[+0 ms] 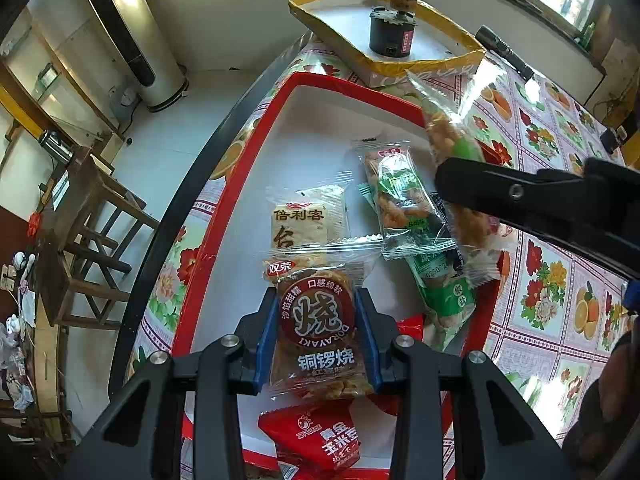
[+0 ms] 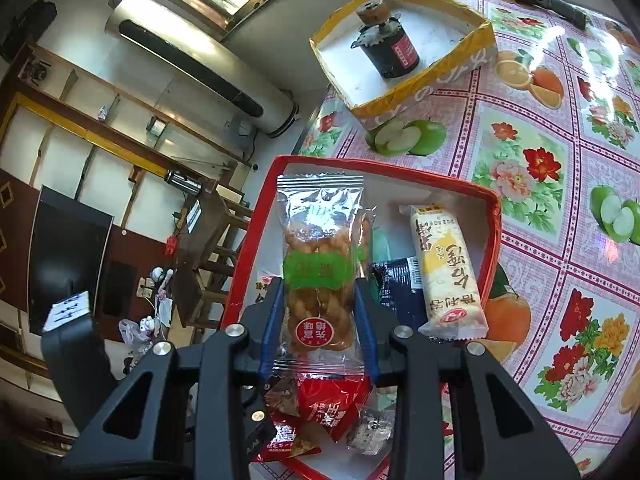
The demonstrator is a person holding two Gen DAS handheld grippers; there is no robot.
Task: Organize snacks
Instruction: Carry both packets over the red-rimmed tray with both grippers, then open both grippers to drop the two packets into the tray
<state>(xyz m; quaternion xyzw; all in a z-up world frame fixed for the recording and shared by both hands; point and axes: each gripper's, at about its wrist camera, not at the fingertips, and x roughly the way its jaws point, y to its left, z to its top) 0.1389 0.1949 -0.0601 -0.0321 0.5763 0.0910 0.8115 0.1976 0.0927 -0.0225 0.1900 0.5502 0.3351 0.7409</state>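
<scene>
1. Two grippers each carry a snack above the red-rimmed tray [image 1: 192,292]. Step in hand: delivering the packets into the tray.
2. Left gripper [image 1: 318,332], nearest: jaws clamped on the dorayaki packet [image 1: 318,320], held over the tray's near end above a red corn-snack packet [image 1: 316,440].
3. Right gripper [image 2: 320,320]: jaws clamped on the fried-twist packet [image 2: 320,264], over the tray's left part.
4. Next move likely calls for lowering each packet onto bare tray floor, then opening the jaws.
5. Far: yellow-rimmed box [image 2: 440,76] remains apart.
</scene>
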